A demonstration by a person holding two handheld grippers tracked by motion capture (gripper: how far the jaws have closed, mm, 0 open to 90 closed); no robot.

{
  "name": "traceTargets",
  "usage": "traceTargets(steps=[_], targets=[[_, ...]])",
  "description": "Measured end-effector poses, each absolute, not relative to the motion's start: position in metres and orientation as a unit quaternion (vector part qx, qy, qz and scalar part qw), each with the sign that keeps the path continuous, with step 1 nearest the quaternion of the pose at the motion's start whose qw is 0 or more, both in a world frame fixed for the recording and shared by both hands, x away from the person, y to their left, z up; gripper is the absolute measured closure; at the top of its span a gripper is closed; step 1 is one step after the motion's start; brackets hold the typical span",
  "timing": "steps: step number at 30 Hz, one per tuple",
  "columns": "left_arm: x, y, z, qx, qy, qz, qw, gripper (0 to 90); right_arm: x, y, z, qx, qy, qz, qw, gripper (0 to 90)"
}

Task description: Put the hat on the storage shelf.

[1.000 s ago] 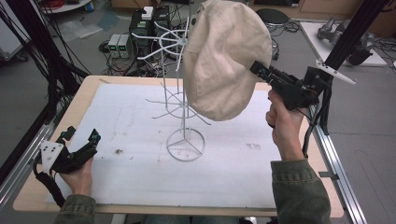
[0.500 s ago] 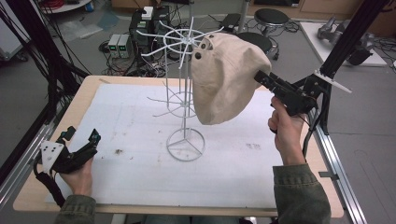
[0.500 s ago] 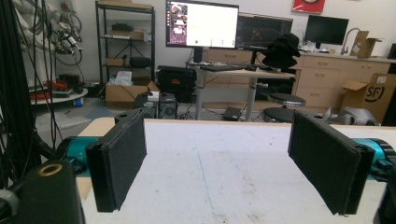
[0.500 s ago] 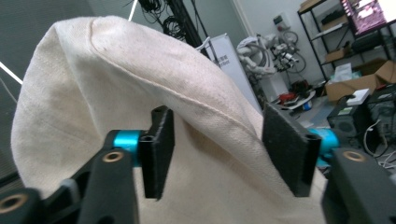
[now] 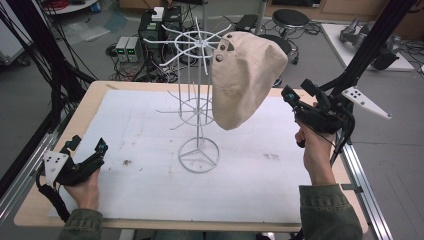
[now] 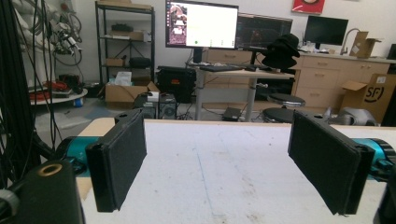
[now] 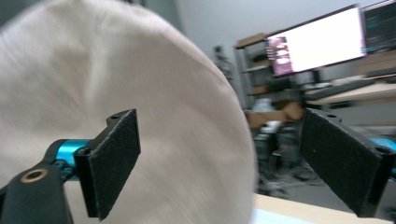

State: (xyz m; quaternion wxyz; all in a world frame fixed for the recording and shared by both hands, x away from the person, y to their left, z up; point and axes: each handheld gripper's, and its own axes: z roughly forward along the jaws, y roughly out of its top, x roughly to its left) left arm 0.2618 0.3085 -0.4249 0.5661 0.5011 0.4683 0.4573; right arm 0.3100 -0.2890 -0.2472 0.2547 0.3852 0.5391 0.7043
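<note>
My right gripper fingers have just been opening, nothing between them, so the cap hangs alone from the wire rack above the table. Left gripper rests open, spare.

Your cap: plain beige, dark snaps. Wire rack: white. Your grippers' pads: black, teal collars behind. Table: white mat, pale wood edge. Your sleeves: olive.
</note>
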Motion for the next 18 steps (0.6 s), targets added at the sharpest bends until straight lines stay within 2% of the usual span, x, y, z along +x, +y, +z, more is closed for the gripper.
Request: traceTargets(steps=[9, 15, 18], targets=[[0.262, 0.308, -0.425, 0.502, 0.468, 0.458, 0.566, 19.5, 0.298, -0.295, -0.265, 0.406, 0.537, 0.679, 0.292, 11.3], [0.262, 0.308, -0.425, 0.501, 0.468, 0.458, 0.566, 19.5, 0.289, -0.289, -0.285, 0.432, 0.54, 0.63, 0.353, 11.3], [0.262, 0.308, -0.425, 0.502, 0.468, 0.458, 0.566, 19.5, 0.285, -0.285, -0.299, 0.441, 0.549, 0.606, 0.37, 11.3]])
